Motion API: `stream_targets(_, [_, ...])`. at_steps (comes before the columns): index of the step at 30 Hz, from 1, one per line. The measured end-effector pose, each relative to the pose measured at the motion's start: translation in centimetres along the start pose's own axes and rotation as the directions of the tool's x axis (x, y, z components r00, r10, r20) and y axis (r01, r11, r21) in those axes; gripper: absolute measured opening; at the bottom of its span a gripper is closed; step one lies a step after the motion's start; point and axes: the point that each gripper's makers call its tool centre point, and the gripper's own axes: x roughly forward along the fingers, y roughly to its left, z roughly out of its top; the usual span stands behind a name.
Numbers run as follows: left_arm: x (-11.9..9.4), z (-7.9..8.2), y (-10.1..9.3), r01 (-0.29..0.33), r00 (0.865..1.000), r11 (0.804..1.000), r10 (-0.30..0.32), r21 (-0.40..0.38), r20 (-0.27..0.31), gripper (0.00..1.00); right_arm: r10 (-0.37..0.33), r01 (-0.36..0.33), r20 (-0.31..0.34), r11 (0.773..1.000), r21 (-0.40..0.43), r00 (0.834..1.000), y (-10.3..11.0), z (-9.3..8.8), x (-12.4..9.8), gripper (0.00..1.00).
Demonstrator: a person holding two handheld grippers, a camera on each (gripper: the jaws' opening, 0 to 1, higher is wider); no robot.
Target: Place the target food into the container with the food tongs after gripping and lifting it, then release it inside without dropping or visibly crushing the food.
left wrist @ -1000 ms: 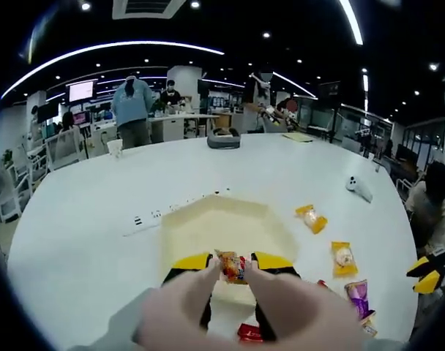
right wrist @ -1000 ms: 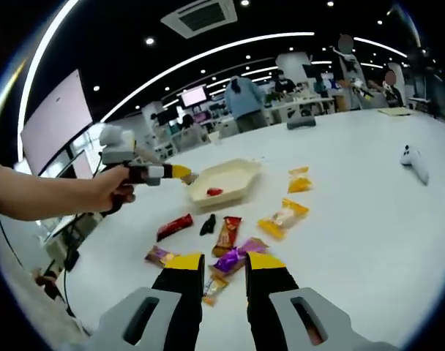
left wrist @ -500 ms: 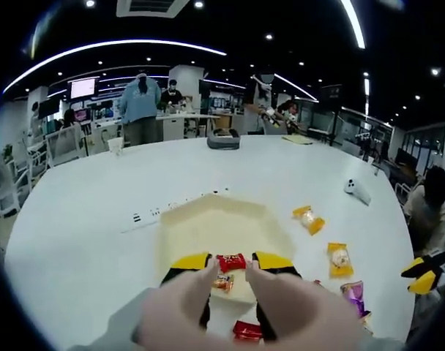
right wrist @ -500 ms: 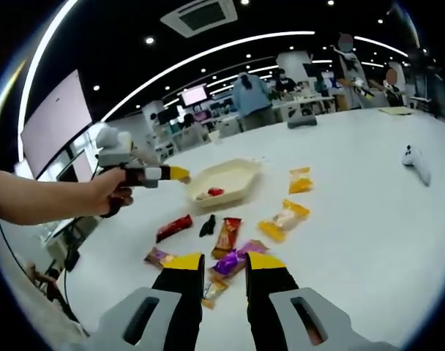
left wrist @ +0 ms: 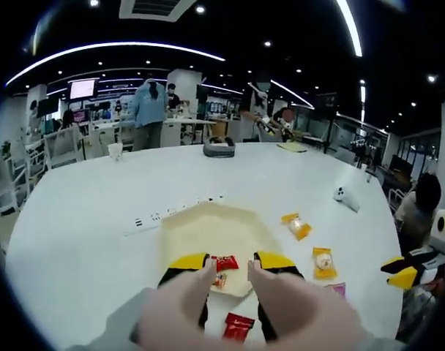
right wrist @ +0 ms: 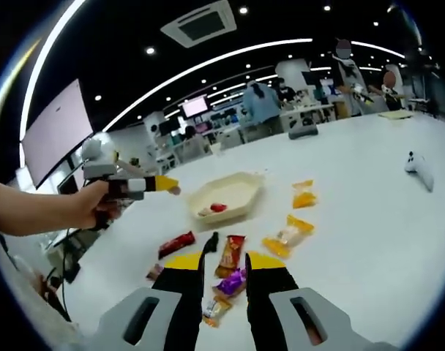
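Your left tongs (left wrist: 231, 261) now stand apart with nothing between the yellow tips; a second ago they were clamped on an orange-wrapped snack, and half a second ago that snack was already loose below them. It now lies in the cream tray (left wrist: 193, 227), just under and between the tips, beside a red-wrapped snack (left wrist: 224, 262) that was there before. The orange snack (left wrist: 219, 280) is small in your left gripper view, so I can't swear it landed flat, but it looks whole and inside the rim. From the right gripper view the left tongs (right wrist: 166, 183) have pulled back and sit beside the tray (right wrist: 241, 184), off its near-left edge, no longer over it.

That reads as one release done cleanly. Your right tongs (right wrist: 225, 262) are parted too, holding nothing, and have moved closer over the loose wrappers: a purple packet (right wrist: 231, 281) lies right between the tips, a brown-red bar (right wrist: 230, 251) just beyond. The purple one is the likely next pick.
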Motion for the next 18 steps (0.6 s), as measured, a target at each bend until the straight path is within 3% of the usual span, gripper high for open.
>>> stream_targets(13, [-4.9,-0.2,0.0,-0.030,0.999,0.999,0.031,-0.012,0.022,0.23,0.050,-0.050,0.025,0.998,0.025,0.998,2.1,-0.8,0.9,0.17])
stream_targets(18, [-6.6,-0.3,0.3,-0.041,0.999,0.999,0.042,-0.017,0.025,0.23,0.072,-0.074,0.054,0.997,0.028,0.996,3.1,-0.1,1.6,0.17])
